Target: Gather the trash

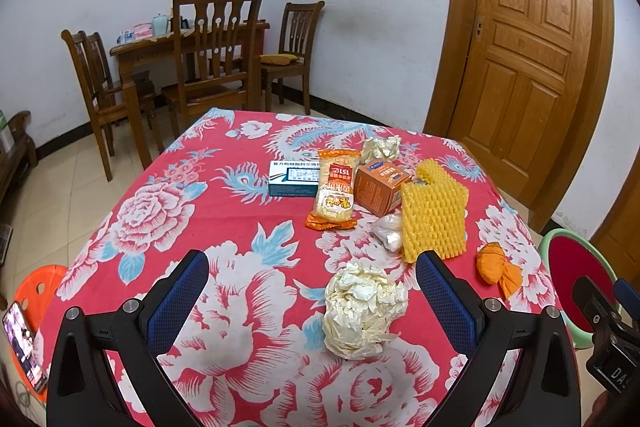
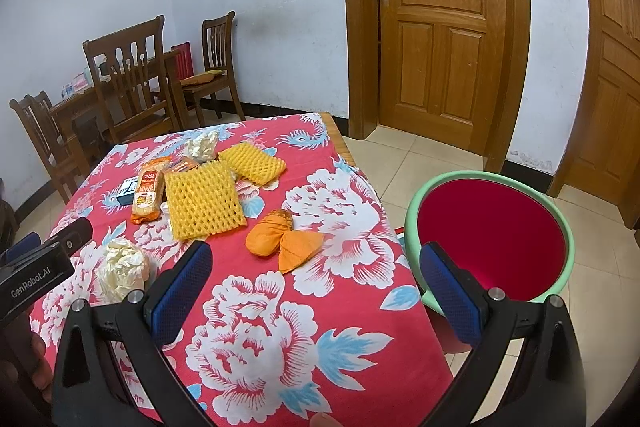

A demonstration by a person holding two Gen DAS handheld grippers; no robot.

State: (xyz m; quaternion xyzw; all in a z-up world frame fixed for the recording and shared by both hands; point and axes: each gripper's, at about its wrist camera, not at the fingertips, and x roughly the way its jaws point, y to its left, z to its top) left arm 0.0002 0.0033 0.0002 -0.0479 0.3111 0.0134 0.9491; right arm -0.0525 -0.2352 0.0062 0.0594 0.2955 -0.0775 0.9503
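Observation:
A crumpled cream paper ball (image 1: 363, 311) lies on the red flowered tablecloth (image 1: 224, 219), between the wide-apart fingers of my open left gripper (image 1: 312, 291) and closer to the right finger. Beyond it lie a yellow foam net (image 1: 434, 213), an orange wrapper (image 1: 498, 267), a snack packet (image 1: 334, 193), an orange box (image 1: 380, 189), a blue-white box (image 1: 292, 179) and a second paper ball (image 1: 382, 147). My right gripper (image 2: 316, 279) hangs open over the table's right edge, with nothing between its fingers. The orange wrapper (image 2: 282, 237) lies just ahead of it. A red bin (image 2: 490, 239) with a green rim stands beside the table.
Wooden chairs (image 1: 212, 51) and a dark table stand by the back wall. A wooden door (image 2: 440, 23) is at the right. An orange stool (image 1: 36, 291) with a phone (image 1: 24, 347) on it stands left of the table. The floor is tiled.

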